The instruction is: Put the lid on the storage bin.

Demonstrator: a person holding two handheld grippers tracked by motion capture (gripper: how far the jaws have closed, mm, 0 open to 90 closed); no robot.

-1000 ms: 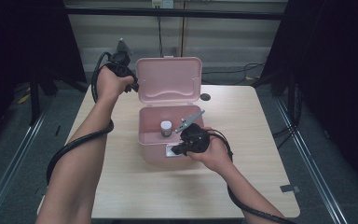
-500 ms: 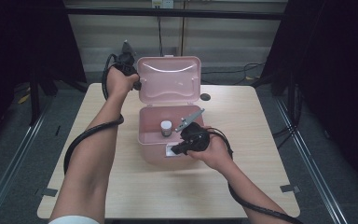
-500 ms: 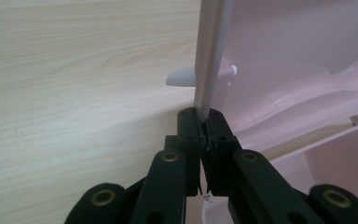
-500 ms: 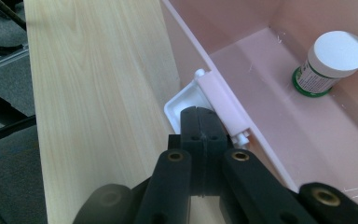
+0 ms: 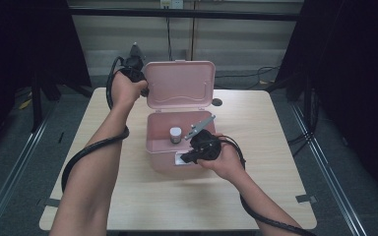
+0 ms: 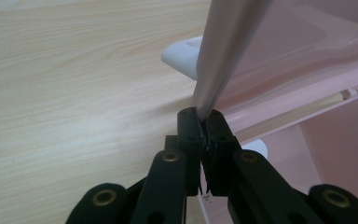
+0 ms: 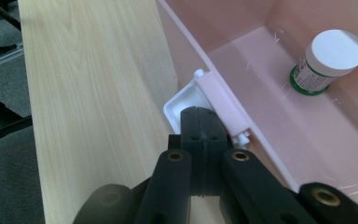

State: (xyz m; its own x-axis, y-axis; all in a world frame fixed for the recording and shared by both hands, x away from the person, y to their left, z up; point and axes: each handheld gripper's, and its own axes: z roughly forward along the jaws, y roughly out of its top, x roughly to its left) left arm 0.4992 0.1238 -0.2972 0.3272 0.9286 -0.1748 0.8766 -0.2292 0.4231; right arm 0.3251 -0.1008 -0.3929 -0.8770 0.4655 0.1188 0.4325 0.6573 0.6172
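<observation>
A pink plastic box (image 5: 173, 142) sits in the middle of the pale wooden table (image 5: 103, 196). Its pink lid (image 5: 179, 91) stands up at the back. The left gripper (image 5: 142, 91) has just closed its jaws, and they now pinch the lid's left edge (image 6: 214, 70). The right gripper (image 5: 184, 158) has its jaws pressed tight together at the white latch (image 7: 186, 100) on the box's front wall; I cannot tell if they pinch it. A small white-capped bottle (image 7: 328, 60) with a green label stands inside the box.

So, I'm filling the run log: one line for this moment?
left gripper: shut on pink plastic box's lid edge | right gripper: shut at white front latch | white-capped bottle: inside box
</observation>
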